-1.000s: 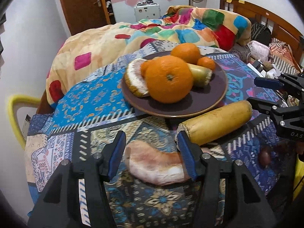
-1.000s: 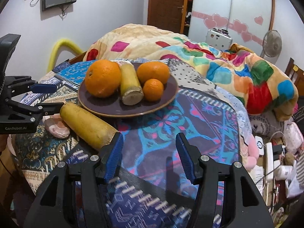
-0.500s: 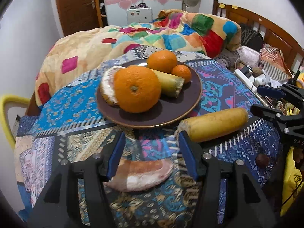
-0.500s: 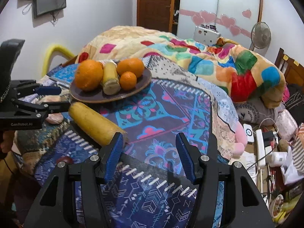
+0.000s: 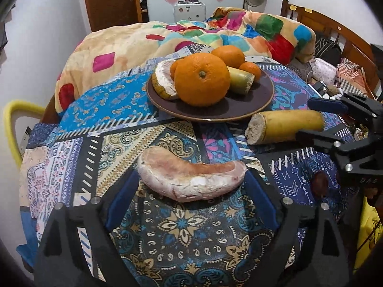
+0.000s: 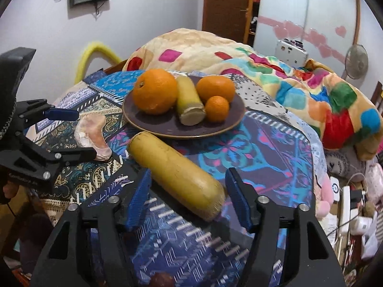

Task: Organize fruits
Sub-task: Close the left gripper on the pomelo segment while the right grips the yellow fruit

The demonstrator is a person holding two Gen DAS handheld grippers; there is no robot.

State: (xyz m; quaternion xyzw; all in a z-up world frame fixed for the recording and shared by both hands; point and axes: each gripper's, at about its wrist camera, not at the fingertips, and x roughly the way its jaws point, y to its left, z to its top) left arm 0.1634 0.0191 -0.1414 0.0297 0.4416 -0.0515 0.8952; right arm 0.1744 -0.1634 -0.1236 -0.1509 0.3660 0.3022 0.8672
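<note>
Both claws are sitting wide apart, left claw (image 5: pixel 191 191) straddling the pale pink curved fruit slice (image 5: pixel 191 179) and right claw (image 6: pixel 189 196) straddling the long yellow cut-ended fruit (image 6: pixel 176 172), probably lining up grabs for the dark brown round plate (image 6: pixel 167 125).

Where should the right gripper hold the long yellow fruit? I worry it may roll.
Across its middle, coming from its rounded near end: the yellow fruit is a smooth cylinder lying lengthwise between the open right gripper fingers, so they would likely close on its sides.

Orange oranges (image 5: pixel 201 79), brown plate (image 5: pixel 249 105), paisley-patterned blue cloth (image 5: pixel 182 229).

place: home bedroom | cues: bed headboard (image 5: pixel 335 33), blanket (image 5: pixel 167 38), wardrobe (image 6: pixel 306 12)
</note>
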